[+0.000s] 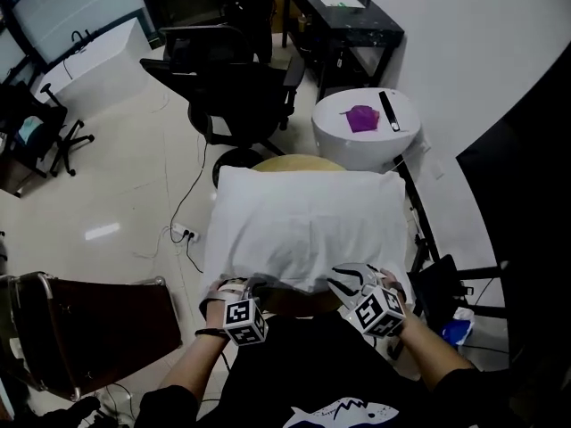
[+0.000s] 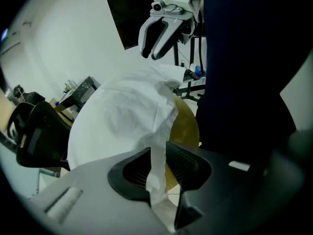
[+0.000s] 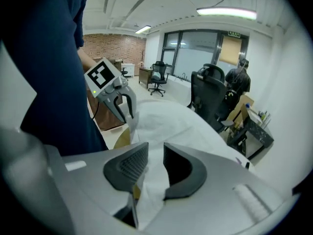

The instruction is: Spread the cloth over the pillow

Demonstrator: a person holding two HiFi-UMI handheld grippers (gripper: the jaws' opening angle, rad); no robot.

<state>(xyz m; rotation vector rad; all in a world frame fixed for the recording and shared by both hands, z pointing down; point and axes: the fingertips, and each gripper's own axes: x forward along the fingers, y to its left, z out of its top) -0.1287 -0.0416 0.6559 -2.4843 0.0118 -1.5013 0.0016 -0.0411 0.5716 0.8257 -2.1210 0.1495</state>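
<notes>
A white cloth lies spread over the pillow, which shows only as a soft bulge under it, on a round yellow table. Both grippers are at the cloth's near edge, close to the person's body. My left gripper is open, and a thin fold of the cloth hangs loosely between its pads. My right gripper is open too, with the cloth's edge lying in the gap. Each gripper sees the other across the cloth: the right gripper and the left gripper.
Behind the pillow stands a white round side table with a purple thing and a black bar on it. A black office chair and a black desk are farther back. A brown chair is at the left, and cables lie on the floor.
</notes>
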